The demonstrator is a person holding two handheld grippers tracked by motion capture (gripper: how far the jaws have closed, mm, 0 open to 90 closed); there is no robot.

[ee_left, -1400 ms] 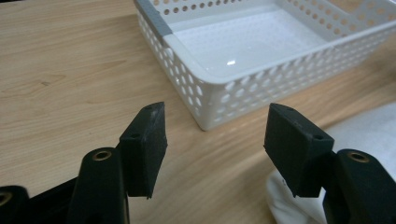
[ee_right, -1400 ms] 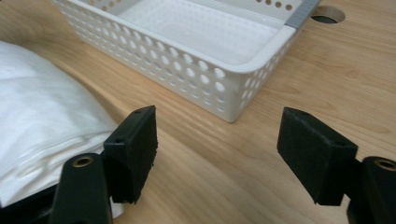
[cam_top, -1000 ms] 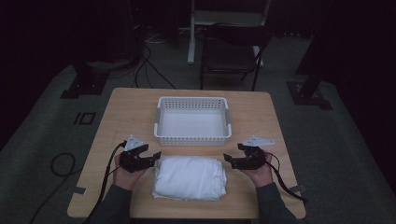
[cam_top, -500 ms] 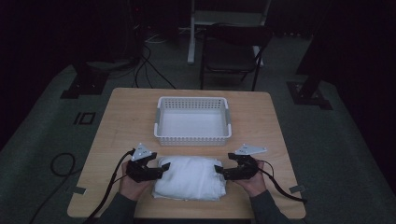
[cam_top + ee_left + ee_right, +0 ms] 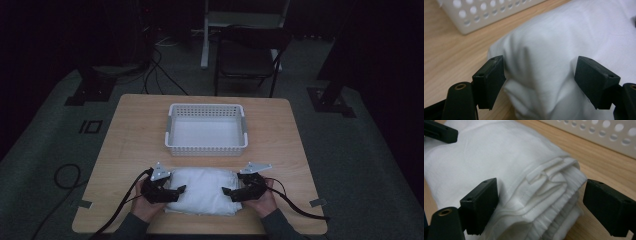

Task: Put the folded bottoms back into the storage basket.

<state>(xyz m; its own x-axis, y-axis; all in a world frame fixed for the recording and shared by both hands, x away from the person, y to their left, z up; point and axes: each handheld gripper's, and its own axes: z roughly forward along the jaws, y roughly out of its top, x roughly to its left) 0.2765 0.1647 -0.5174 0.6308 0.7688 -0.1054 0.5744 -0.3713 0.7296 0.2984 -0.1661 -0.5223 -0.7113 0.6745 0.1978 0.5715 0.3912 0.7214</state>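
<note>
High view is showing your folded white cloth [image 5: 202,191] lying by the table's [image 5: 135,130] near edge, below the white basket [image 5: 206,129]. Your left gripper [image 5: 176,191] and right gripper [image 5: 228,192] are straddling its ends, jaws just widening, not pressing.

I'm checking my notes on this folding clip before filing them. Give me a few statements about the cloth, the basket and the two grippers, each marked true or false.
1. The white basket holds the folded white cloth. False: the basket is empty; the cloth lies on the table, nearer the person.
2. The left gripper is at the cloth's left edge, the right gripper at its right edge. True.
3. Both grippers are clamped shut on the cloth. False: their jaws stand apart, having just been opening, with cloth between them.
4. The cloth's layered folds show in the right gripper view. True.
5. The cloth touches the basket. False: bare wood lies between them.
</note>
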